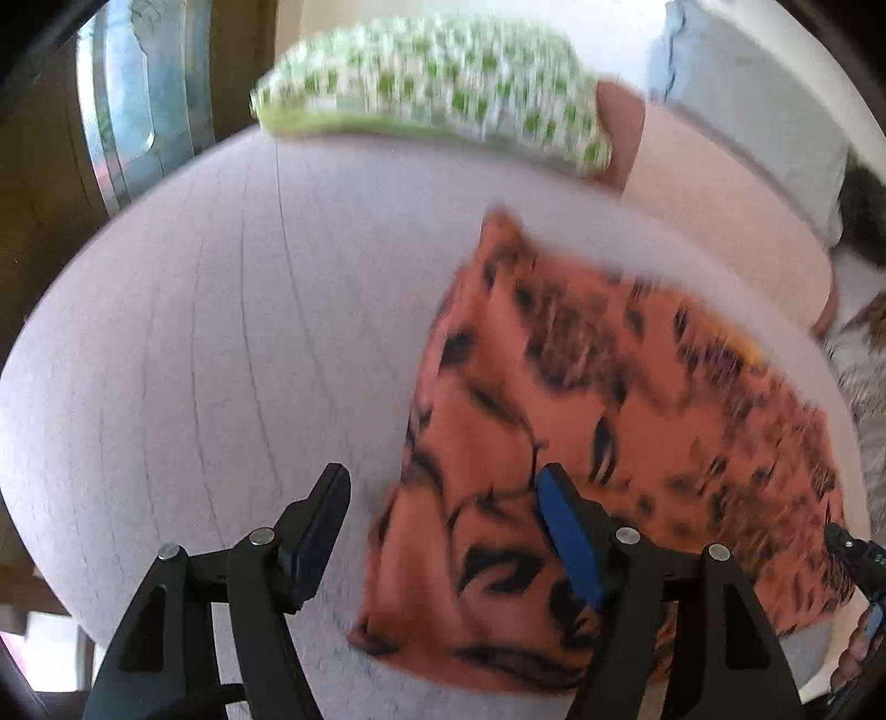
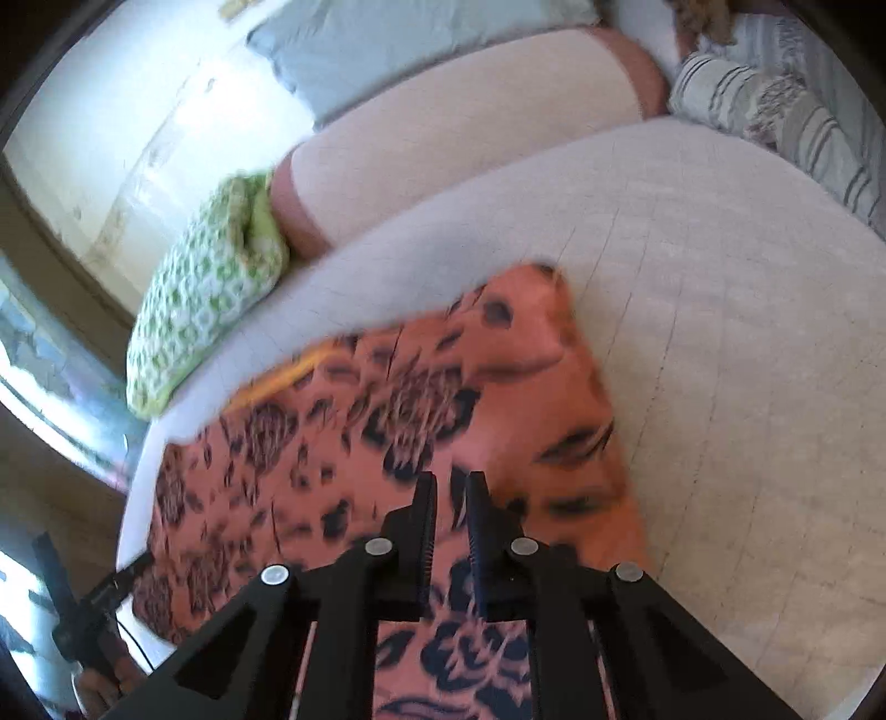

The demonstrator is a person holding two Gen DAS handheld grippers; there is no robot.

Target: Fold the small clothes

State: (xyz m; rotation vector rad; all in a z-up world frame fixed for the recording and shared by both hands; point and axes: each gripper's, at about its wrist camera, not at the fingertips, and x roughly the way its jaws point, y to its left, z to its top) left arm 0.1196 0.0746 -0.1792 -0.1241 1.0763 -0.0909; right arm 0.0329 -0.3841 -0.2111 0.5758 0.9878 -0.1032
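Bed (image 1: 194,332) w/ a pale quilted cover takes up most of both views; pink bolster (image 2: 470,127) and green-patterned pillow (image 1: 432,88) lie along its far side, striped cushions (image 2: 775,105) off toward one end, a pale blue pillow (image 2: 387,50) behind the bolster.

Orange garment w/ black leopard-style print (image 1: 581,399) lies spread on the bed near its front edge, roughly flat, one corner pointing toward the pillows; frames are motion-blurred, so can't tell how many layers it's folded into.

Left gripper (image 1: 446,509): jaws wide apart, holding nothing; blue-padded jaw sits over the cloth's near-left part, the other over bare cover. Right gripper (image 2: 449,498): jaws nearly together above the cloth's middle; a slim gap shows btwn them and no fabric looks pinched, tho contact w/ the cloth can't be confirmed.

Risks, as a guess: left jaws straddle the cloth's edge, so closing there may catch the bed cover too, or only one layer; a pull by one side alone could drag the garment askew; cloth is close to the bed's front edge, so a tug that way may slide it off.
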